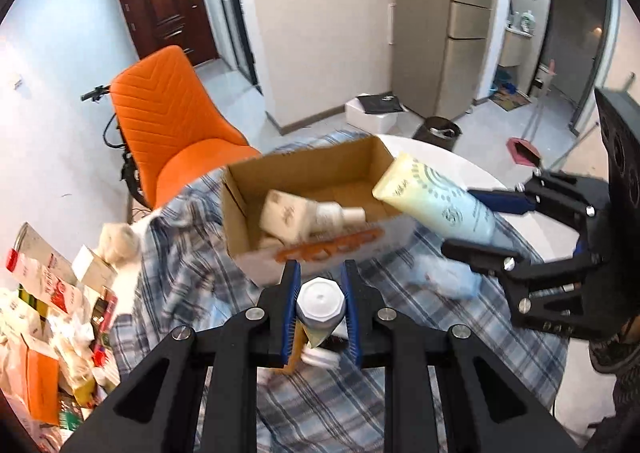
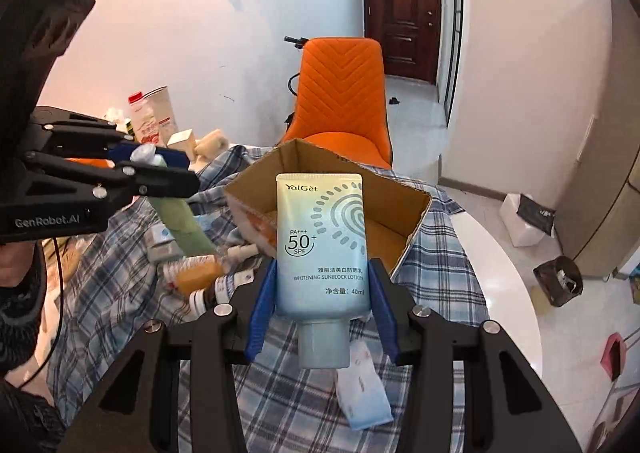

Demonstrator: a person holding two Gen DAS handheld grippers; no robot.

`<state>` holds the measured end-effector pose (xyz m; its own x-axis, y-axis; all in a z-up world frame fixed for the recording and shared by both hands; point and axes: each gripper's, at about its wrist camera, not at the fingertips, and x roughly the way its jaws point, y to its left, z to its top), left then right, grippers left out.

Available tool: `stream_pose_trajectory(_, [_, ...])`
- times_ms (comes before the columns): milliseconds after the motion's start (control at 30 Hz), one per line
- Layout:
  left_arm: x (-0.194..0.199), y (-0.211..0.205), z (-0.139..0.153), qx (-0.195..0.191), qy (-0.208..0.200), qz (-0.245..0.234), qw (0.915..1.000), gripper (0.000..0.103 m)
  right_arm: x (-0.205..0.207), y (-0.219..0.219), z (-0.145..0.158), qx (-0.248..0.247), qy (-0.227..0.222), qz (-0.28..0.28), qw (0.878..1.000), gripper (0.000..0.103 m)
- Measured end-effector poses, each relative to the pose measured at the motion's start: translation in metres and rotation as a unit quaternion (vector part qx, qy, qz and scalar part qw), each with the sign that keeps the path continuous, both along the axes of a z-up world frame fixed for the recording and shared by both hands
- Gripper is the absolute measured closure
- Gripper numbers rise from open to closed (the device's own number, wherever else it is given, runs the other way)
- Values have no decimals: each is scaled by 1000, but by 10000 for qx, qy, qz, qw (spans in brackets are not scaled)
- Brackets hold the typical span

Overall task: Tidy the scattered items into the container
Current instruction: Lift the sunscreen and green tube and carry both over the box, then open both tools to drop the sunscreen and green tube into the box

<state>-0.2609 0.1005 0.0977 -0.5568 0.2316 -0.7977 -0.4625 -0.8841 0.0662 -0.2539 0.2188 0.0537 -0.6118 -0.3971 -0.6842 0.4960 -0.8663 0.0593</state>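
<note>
An open cardboard box (image 1: 240,213) (image 2: 416,209) stands on a blue plaid cloth (image 1: 340,385) (image 2: 120,293). A cream bottle (image 1: 308,217) lies inside it. My right gripper (image 2: 322,285) (image 1: 476,221) is shut on a pale yellow-to-blue sunblock tube (image 2: 322,237) (image 1: 432,201), held above the box's right end. My left gripper (image 1: 320,301) (image 2: 160,169) is shut on a green tube with a white cap (image 1: 320,303) (image 2: 184,225), in front of the box and above the cloth.
Several bottles and tubes (image 2: 204,277) and a light-blue packet (image 2: 362,393) lie on the cloth. A pile of boxes and cartons (image 1: 48,301) sits at the left. An orange chair (image 1: 172,125) stands behind the white table (image 2: 504,293).
</note>
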Motion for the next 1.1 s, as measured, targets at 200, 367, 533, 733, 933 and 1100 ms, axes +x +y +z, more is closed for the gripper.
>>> stream_pose_trajectory(200, [-41, 15, 11, 105, 52, 15, 9999, 80, -32, -7, -4, -4, -110, -65, 9999, 59])
stream_pose_trajectory(367, [-76, 24, 6, 108, -52, 132, 9998, 80, -59, -9, -16, -141, -377, -218, 9990, 59])
stream_pose_trajectory(533, [-113, 21, -14, 130, -253, 213, 9994, 80, -86, -8, -30, -133, -555, -410, 9975, 59])
stream_pose_trajectory(733, [-148, 5, -49, 1, -568, 418, 9975, 80, -106, -10, -48, -29, -839, -477, 9953, 59])
stream_pose_trajectory(933, [-161, -4, -65, 38, -696, 534, 9961, 80, -116, -19, -61, 227, -908, -470, 9945, 59])
stream_pose_trajectory(1100, [-164, -4, -75, -139, -745, 508, 9958, 80, -117, -27, -63, 406, -959, -427, 9936, 59])
